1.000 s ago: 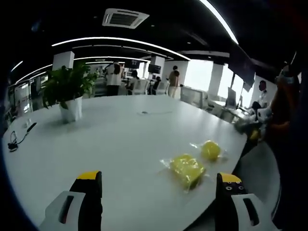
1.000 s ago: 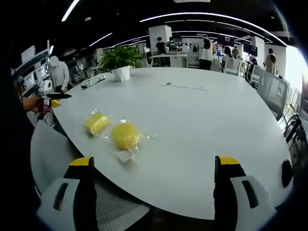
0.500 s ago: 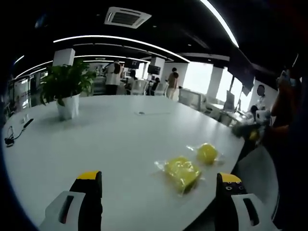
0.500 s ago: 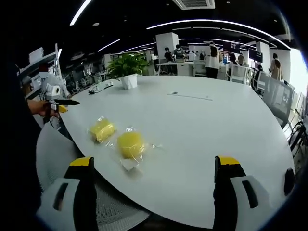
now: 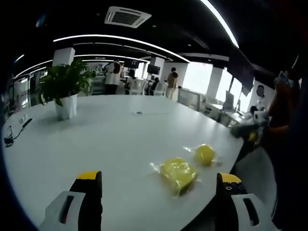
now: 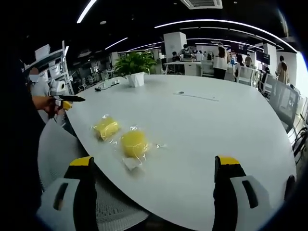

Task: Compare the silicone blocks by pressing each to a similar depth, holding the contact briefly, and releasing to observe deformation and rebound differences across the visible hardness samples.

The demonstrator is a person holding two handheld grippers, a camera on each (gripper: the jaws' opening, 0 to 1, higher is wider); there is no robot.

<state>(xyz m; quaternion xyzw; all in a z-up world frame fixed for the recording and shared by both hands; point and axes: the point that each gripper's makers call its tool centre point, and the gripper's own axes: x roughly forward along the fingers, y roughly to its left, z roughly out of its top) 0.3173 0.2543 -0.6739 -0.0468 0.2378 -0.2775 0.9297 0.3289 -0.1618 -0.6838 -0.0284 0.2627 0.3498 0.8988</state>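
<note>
I hold both grippers (image 5: 159, 192) (image 6: 156, 192) wide-jawed above the table (image 6: 207, 125); bagged yellow blocks (image 6: 134, 143) (image 6: 107, 127) lie lower left, untouched, awaiting pressing.

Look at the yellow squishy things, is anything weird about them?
A little. Both yellow blocks are in clear plastic wrappers: the round one and the squarer one. They lie close to the near edge of the white table, not in the middle. Nothing looks spilled or broken, and both grippers, the left and right, are open and apart from them.
</note>
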